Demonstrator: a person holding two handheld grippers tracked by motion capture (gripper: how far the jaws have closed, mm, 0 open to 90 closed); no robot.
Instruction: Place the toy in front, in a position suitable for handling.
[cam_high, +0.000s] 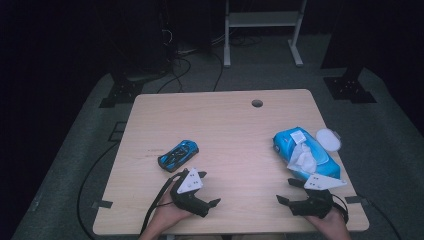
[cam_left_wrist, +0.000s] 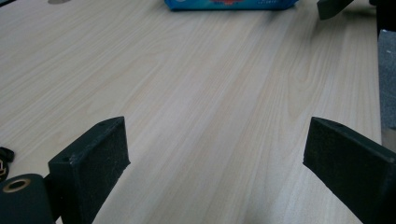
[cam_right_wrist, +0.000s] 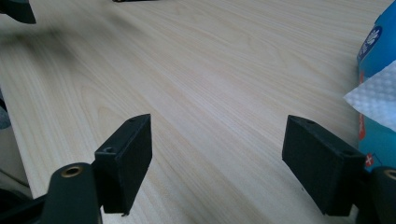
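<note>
A blue toy car (cam_high: 178, 155) lies on the wooden table (cam_high: 225, 125), left of centre. At the right lies a blue wet-wipe pack (cam_high: 305, 150) with its white lid (cam_high: 328, 139) flipped open and a white wipe (cam_high: 302, 160) sticking out. My left gripper (cam_high: 210, 189) rests near the front edge, just below the car, pointing right with its jaws open on bare wood (cam_left_wrist: 215, 140). My right gripper (cam_high: 286, 191) sits in front of the pack, pointing left, also open and empty (cam_right_wrist: 217, 140). The pack (cam_right_wrist: 380, 51) and wipe (cam_right_wrist: 373, 95) lie beside its right jaw.
A round cable hole (cam_high: 257, 103) sits near the table's far edge. Cables trail over the grey floor (cam_high: 75, 165), and a white stand (cam_high: 262, 30) is beyond the table. The other gripper's jaw tip shows far off (cam_left_wrist: 331, 7) (cam_right_wrist: 16, 10).
</note>
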